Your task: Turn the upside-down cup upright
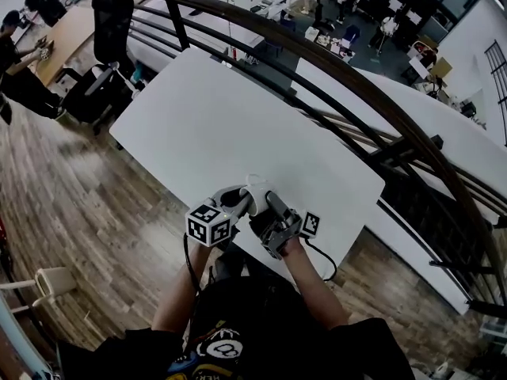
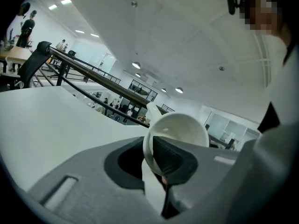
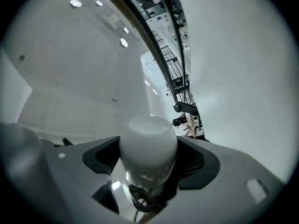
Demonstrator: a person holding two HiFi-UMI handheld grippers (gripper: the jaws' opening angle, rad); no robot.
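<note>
Head view: the person is standing at the near edge of the white table (image 1: pixel 238 117), holding both tools close together over that edge. The left tool (image 1: pixel 242 201) and the right tool (image 1: pixel 269 202) are meeting on the white cup (image 1: pixel 255 185), which is sitting between their tips. Whether the cup is touching the table is not showing. A dark railing (image 1: pixel 317 54) is curving past the far side of the table, and a wooden floor (image 1: pixel 79 196) is lying to the left.

Left gripper view: the left tool (image 2: pixel 149 171) is pinching the cup (image 2: pixel 180 127) by its wall, with one pad inside the rim and the other outside, jaws nearly together. The cup's open mouth is facing this camera. The table (image 2: pixel 42 125) is spreading out to the left.

Right gripper view: the right tool (image 3: pixel 148 164) is clamping wide around the body of the cup (image 3: pixel 148 141), with both pads touching its sides. The cup's closed base is pointing away from this camera. The railing (image 3: pixel 159 41) is running overhead in the background.
</note>
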